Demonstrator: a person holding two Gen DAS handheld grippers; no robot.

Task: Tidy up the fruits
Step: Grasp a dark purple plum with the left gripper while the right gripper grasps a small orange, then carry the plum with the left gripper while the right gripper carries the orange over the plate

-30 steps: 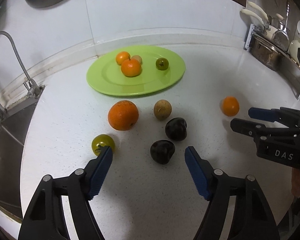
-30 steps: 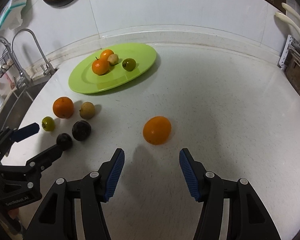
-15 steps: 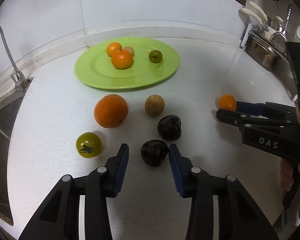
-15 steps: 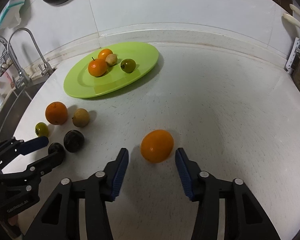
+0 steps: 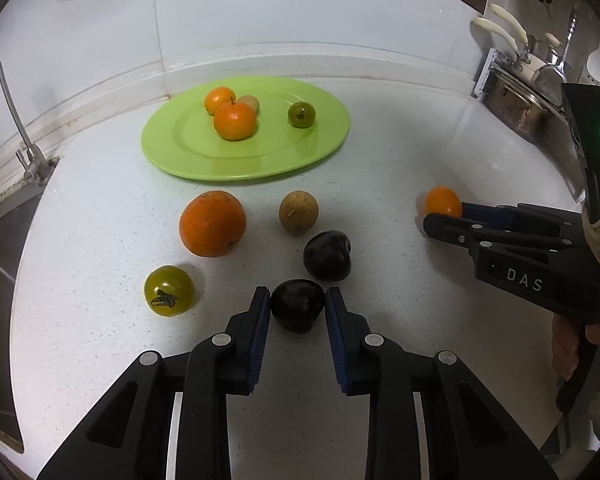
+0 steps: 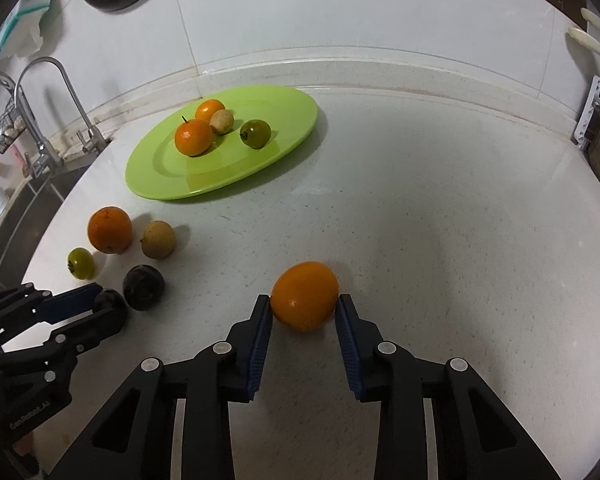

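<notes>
White speckled worktop (image 5: pixel 380 128) in a kitchen corner, white tiled wall behind, a tap (image 6: pixel 48 92) and sink off to the left, pots and utensils on a rack (image 5: pixel 516 92) to the right. A green plate (image 5: pixel 324 144) sits near the back with two small oranges, a little tan fruit and a green one on it.

Compared to a second ago, both grippers have moved in and narrowed a lot. The left gripper (image 5: pixel 297 303) used to be wide open with the dark plum (image 5: pixel 297 310) well ahead of it; now its jaws are right against the plum's sides, looks clamped on it. Same story on the right: the right gripper (image 6: pixel 303 306) has its jaws touching both sides of the small orange (image 6: pixel 304 295), which still rests on the worktop.

Still loose on the worktop by the left gripper: a big orange (image 5: pixel 212 223), a tan round fruit (image 5: pixel 299 212), a second dark plum (image 5: pixel 327 255) just behind the gripped one, and a green tomato (image 5: pixel 168 290) with a dark stem scar. The gripped plum is glossy, nearly black; the small orange is smooth and bright.
</notes>
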